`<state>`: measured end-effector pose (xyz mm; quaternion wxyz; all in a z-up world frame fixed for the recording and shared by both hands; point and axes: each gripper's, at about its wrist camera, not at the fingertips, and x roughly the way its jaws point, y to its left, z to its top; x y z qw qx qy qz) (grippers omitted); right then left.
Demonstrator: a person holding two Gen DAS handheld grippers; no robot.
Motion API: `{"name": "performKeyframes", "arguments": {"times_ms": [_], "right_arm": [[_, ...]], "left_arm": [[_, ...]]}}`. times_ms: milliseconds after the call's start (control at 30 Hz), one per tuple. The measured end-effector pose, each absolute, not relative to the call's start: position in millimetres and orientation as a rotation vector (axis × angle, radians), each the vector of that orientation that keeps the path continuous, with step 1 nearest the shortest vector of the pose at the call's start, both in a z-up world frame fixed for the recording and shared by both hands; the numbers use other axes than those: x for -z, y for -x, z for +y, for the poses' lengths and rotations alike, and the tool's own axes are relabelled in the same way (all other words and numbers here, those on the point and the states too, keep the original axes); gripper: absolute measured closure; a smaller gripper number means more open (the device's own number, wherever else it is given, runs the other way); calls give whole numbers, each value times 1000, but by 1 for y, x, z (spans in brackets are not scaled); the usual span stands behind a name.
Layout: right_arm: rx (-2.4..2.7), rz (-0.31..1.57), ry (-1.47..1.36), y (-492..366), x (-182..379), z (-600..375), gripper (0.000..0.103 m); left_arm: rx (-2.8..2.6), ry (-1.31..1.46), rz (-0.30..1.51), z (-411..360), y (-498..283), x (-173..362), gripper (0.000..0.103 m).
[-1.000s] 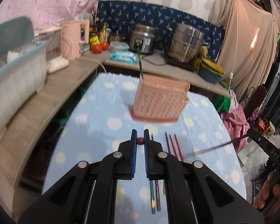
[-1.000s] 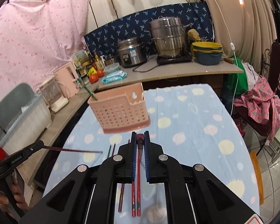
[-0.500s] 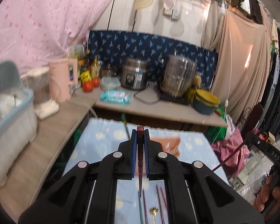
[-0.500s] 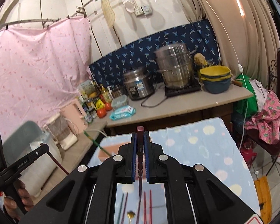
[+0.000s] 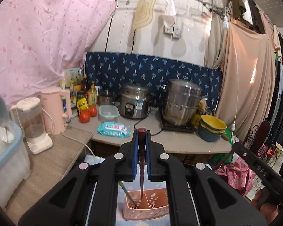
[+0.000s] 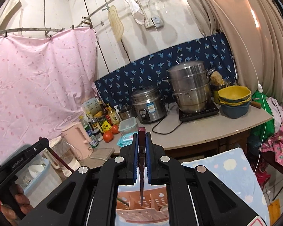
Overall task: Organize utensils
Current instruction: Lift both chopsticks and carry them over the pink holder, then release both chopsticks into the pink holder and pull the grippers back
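My left gripper (image 5: 141, 139) is shut on a dark red chopstick (image 5: 141, 169) held upright, its tip pointing down into a pink perforated utensil holder (image 5: 145, 211) below. A green chopstick (image 5: 127, 194) leans in the holder's left part. My right gripper (image 6: 141, 141) is shut on another dark red chopstick (image 6: 141, 173), also upright, its tip over the same pink holder (image 6: 141, 206). The left gripper with its chopstick shows at the left of the right wrist view (image 6: 26, 158). The right gripper shows at the right of the left wrist view (image 5: 254, 162).
The holder stands on a blue dotted tablecloth (image 6: 228, 167). Behind is a counter (image 5: 179, 141) with a rice cooker (image 5: 136, 101), steamer pot (image 5: 183, 103), pink kettle (image 5: 56, 109), blender (image 5: 34, 126), tomatoes, bottles and bowls (image 5: 212, 130). A dish tub (image 5: 5, 150) stands left.
Both grippers lifted their chopsticks off the table, turned them upright, and brought them over the pink holder, which now lies below the fingers.
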<state>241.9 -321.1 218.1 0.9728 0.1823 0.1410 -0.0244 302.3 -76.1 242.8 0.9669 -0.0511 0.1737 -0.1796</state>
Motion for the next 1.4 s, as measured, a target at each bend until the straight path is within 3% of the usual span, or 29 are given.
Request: {"name": "performKeyframes", "arguments": {"times_ms": [267,533,600,667,967,1067,1400], "right_arm": [[55,419,-361,-281,-160,-316,96],[72,479,-362,-290,-132,-315,93],[94,467,-351,-287,-132,-314,85],[107,457,-351,-282,-133,-314,68],[124,453,-344,-244,-136,-313,65],[121,471,-321,-227,-131,-307,65],[105,571,-296,-160,-88,-280,65]], "left_arm": [[335,87,467,-80,-332,-187,96],[302,103,521,-71,-338,-164,95],[279,105,521,-69,-336,-162,88],[264,107,521,-66,-333,-162,68],[247,111,536,-53,-306,-159,65],[241,103,551,-48,-288,-151,59],[244,68,632,-41,-232,-115,58]]}}
